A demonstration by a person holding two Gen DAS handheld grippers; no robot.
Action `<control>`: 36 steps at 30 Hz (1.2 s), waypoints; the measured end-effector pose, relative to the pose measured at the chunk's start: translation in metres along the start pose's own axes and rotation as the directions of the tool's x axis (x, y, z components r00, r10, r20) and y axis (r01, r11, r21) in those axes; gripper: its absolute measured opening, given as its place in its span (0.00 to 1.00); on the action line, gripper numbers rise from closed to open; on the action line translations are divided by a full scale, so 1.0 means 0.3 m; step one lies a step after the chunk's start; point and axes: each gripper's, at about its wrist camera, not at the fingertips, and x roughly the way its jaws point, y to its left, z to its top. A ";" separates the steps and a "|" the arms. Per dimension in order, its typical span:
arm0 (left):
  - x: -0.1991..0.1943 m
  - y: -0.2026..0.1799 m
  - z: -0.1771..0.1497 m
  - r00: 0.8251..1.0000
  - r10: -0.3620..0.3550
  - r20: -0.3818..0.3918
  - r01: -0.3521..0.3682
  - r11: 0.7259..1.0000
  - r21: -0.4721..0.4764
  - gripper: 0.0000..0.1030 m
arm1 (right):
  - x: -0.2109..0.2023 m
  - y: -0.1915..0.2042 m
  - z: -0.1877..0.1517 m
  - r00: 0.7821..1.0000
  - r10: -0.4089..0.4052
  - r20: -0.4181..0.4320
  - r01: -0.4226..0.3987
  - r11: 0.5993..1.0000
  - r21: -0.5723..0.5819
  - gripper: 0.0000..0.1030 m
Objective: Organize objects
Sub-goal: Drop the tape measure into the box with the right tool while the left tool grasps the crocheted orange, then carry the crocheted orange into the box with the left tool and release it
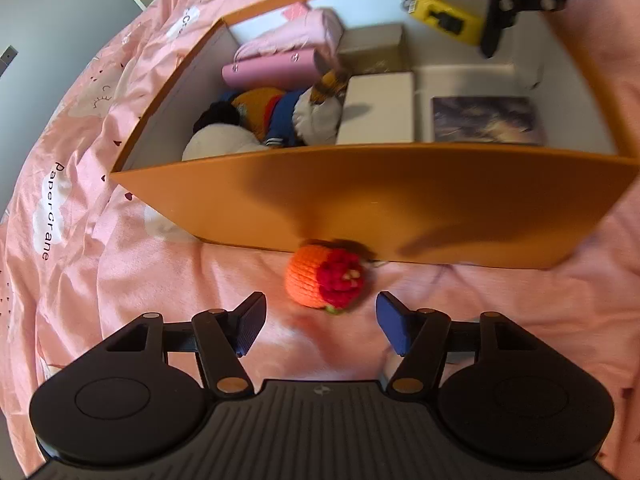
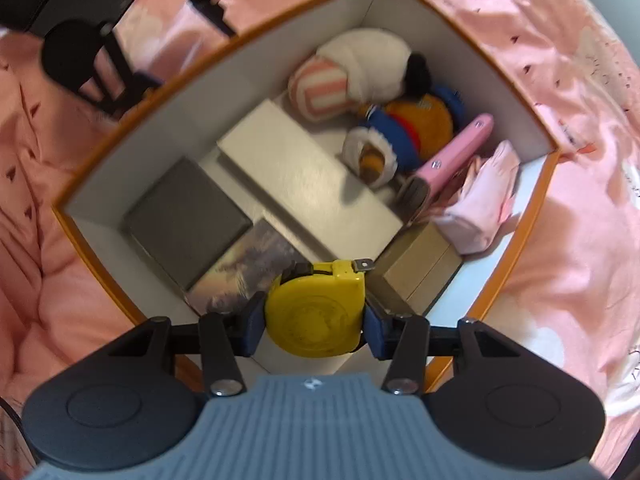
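Observation:
An orange box (image 1: 380, 204) with a white inside stands on the pink bedspread. A knitted orange-and-red fruit toy (image 1: 324, 282) lies on the bedspread against the box's near wall. My left gripper (image 1: 320, 322) is open, just short of the toy, one finger on each side. My right gripper (image 2: 314, 326) is shut on a yellow tape measure (image 2: 316, 312) and holds it above the box's (image 2: 100, 240) near corner. The tape measure also shows in the left wrist view (image 1: 444, 16), high over the box's far side.
The box holds a plush doll (image 2: 400, 128), a pink wallet (image 2: 456, 156), a pale pink pouch (image 2: 480, 204), a white box (image 2: 304, 180), a tan box (image 2: 420, 268), a grey box (image 2: 188, 216) and a picture card (image 2: 248, 268). Pink bedspread (image 1: 120, 280) surrounds it.

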 end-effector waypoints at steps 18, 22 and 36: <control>0.137 0.031 0.041 0.994 -0.095 -0.051 0.100 0.991 0.091 0.62 | 0.249 -0.008 0.027 0.978 0.011 -0.207 -0.070 0.958 -0.278 0.50; 0.139 0.034 0.040 0.994 -0.097 -0.060 0.101 0.992 0.074 0.57 | 0.262 0.003 0.022 0.977 -0.015 -0.214 -0.057 0.943 -0.327 0.50; 0.006 0.115 0.012 0.995 -0.061 -0.079 0.048 0.987 -0.152 0.54 | 0.116 -0.015 0.016 0.990 -0.004 -0.140 -0.020 0.984 -0.175 0.55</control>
